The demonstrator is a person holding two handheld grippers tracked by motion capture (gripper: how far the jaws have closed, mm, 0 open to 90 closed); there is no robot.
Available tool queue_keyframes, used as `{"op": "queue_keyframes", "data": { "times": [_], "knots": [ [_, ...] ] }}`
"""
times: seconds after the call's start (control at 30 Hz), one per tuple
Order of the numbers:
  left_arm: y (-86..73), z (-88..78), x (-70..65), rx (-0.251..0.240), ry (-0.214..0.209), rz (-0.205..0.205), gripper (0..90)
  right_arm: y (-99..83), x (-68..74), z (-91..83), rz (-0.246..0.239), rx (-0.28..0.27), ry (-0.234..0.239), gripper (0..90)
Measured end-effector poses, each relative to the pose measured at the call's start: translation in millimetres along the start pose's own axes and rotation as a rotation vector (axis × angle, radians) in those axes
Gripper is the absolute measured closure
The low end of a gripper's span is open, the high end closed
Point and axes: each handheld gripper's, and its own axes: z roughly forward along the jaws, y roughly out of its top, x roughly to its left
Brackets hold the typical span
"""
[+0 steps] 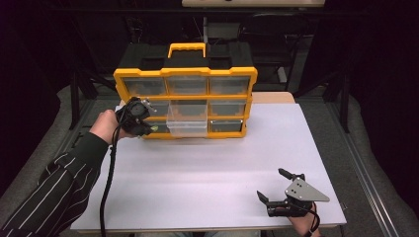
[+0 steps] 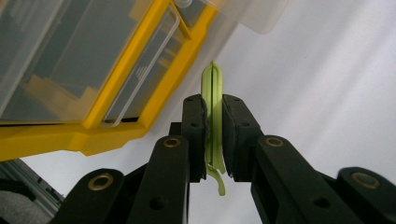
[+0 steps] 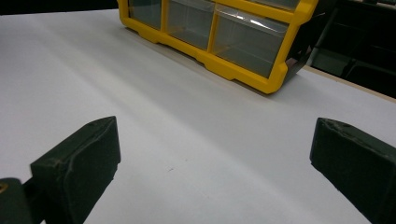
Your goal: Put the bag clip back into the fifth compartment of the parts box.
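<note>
Claw contact on the left: the left claw [image 2: 213, 135] is clamped on a thin light-green clip [image 2: 213, 93], with one black pad pressed flat against each face. The clip stands edge-on between the pads; its rounded tip projects past the fingertips, and its curled tail hangs out behind them. In the high view the left claw [image 1: 143, 126] is held above the white surface [image 1: 207, 173], just in front of the lower left corner of the yellow organiser [image 1: 185, 74], and a small green end of the clip shows at its tip.

Position relative to the cabinet: in the left gripper view the clip tip lies near the yellow frame and a clear drawer front [image 2: 140, 79], not touching either. One clear drawer [image 1: 187, 121] in the middle column is pulled out toward the person, just to the right of the left claw.

Right side: the right claw [image 1: 280, 186] is spread wide with nothing between its pads. It sits low near the front right corner of the surface, well apart from the organiser [image 3: 224, 42] and from the clip.
</note>
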Motion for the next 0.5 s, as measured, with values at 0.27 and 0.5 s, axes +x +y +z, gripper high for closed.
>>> {"op": "queue_keyframes", "data": {
  "times": [0.27, 0.5],
  "knots": [
    [5.4, -10.4, 2.4, -0.001, 0.010, 0.016, 80.6, -0.3, 0.1, 1.2, 0.001, 0.004, -0.002, 1.2],
    [8.8, -19.3, 6.0, -0.003, 0.021, 0.021, 80.6, -0.2, 0.3, 1.5, 0.000, 0.006, -0.002, 1.2]
  ]
}}
